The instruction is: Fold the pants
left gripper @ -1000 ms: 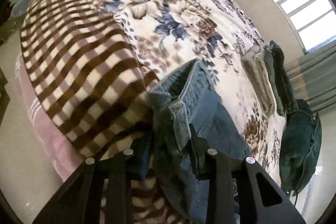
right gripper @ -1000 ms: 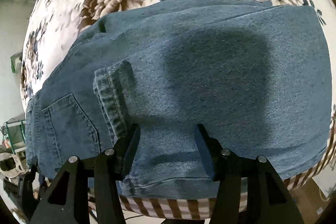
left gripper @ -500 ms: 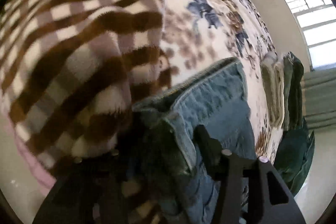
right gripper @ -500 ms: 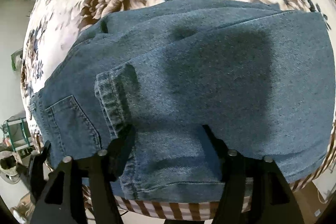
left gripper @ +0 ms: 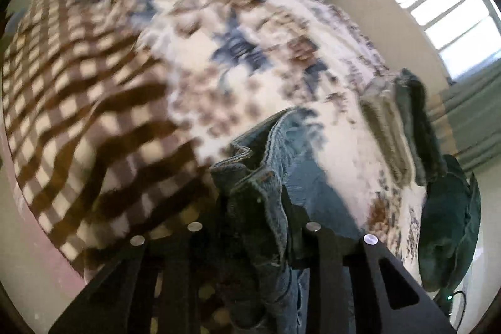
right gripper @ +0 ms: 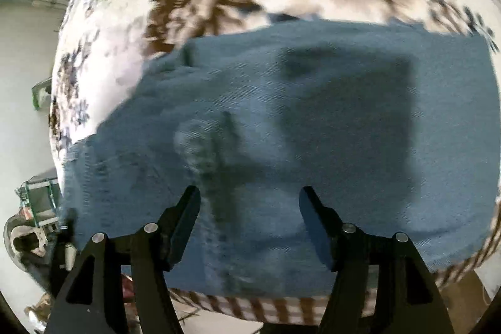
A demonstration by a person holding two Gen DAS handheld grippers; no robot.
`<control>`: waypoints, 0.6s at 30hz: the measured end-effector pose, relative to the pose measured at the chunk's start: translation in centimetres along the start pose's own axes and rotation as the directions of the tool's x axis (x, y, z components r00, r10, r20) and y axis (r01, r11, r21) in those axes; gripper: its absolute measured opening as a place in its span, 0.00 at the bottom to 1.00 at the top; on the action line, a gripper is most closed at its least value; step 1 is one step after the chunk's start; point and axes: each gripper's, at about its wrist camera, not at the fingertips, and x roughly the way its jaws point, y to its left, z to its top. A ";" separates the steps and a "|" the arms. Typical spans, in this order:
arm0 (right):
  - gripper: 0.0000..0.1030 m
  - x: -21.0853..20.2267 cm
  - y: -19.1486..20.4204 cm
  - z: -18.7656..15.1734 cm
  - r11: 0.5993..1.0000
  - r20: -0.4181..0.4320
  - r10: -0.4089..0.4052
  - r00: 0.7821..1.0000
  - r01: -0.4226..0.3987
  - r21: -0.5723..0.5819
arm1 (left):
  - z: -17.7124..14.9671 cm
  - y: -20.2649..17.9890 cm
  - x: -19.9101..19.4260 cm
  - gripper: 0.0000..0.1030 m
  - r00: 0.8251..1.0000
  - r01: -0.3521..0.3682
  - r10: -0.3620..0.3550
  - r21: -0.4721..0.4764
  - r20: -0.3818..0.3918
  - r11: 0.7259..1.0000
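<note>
Two grippers: both down at the jeans [right gripper: 313,130] on the floral bedspread [left gripper: 250,30].
Left gripper [left gripper: 253,218]: jaws closing on a bunched waistband edge; denim runs off toward 1 o'clock.
Right gripper [right gripper: 249,208]: jaws spread wide, holding nothing, folded denim flat beneath, extending to 12 o'clock.
Nearer hand: left, already in cloth.
Long axis: 9 to 3 o'clock in right view.

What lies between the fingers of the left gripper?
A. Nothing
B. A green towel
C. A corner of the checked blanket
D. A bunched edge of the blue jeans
D: in the left wrist view the left gripper is closing on a bunched fold of the jeans.
</note>
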 end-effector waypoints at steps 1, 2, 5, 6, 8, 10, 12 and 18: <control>0.66 0.4 0.8 0.4 1.000 0.001 -0.002 1.000 0.002 -0.013 | 0.0 0.7 0.7 0.24 1.000 -0.008 0.007 -0.023 -0.016 1.000; 0.66 1.0 1.6 0.9 0.999 -0.004 -0.021 1.000 0.021 -0.028 | -0.1 1.6 1.0 0.25 1.000 -0.001 -0.001 -0.045 -0.030 0.999; 0.21 2.4 3.2 1.8 0.996 0.020 -0.077 0.997 0.078 -0.053 | -0.5 1.9 1.2 0.27 0.999 0.006 -0.007 -0.040 -0.031 0.999; 0.21 2.8 4.0 1.6 0.991 0.028 -0.107 0.994 0.109 -0.073 | -0.5 1.9 1.2 0.30 0.999 -0.003 0.002 -0.032 -0.032 0.999; 0.21 3.0 5.6 1.2 0.979 0.047 -0.136 0.990 0.141 -0.145 | -0.5 2.0 1.5 0.34 0.999 -0.011 0.010 -0.038 -0.040 0.999; 0.24 2.8 6.1 0.7 0.968 0.046 -0.150 0.988 0.157 -0.197 | -0.5 2.4 2.2 0.37 0.998 -0.015 0.012 -0.058 -0.058 0.998; 0.41 1.9 5.4 0.4 0.977 0.023 -0.099 0.995 0.101 -0.188 | -0.5 2.6 2.6 0.39 0.998 -0.015 0.011 -0.069 -0.065 0.997; 0.52 -1.4 0.1 -3.4 0.996 -0.036 -0.044 0.998 0.041 -0.083 | -0.4 2.5 2.7 0.40 0.997 -0.007 0.001 -0.076 -0.074 0.997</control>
